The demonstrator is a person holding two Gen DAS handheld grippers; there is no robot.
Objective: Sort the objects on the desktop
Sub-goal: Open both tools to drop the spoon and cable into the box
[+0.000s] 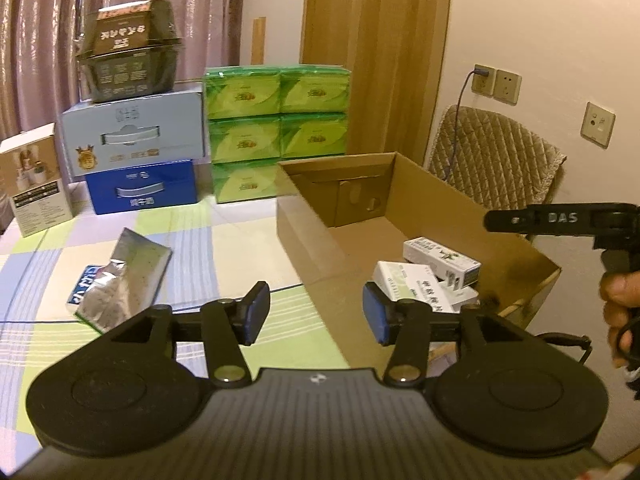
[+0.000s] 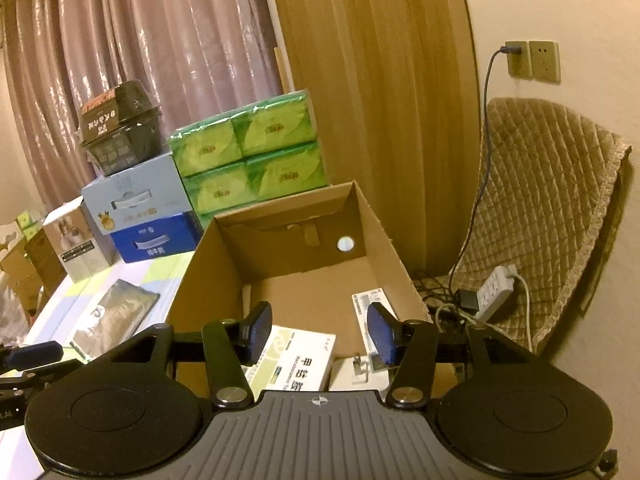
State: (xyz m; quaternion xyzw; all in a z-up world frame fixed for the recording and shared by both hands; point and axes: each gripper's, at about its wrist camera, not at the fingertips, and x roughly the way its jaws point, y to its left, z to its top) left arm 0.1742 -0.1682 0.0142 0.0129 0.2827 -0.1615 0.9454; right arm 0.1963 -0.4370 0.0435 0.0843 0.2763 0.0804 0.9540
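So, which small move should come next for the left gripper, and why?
Probably swing the left gripper left and down toward the silver foil pouch. Its jaws are open with nothing between them, small white boxes already lie in the cardboard box, and the pouch is lying on the checked tablecloth.
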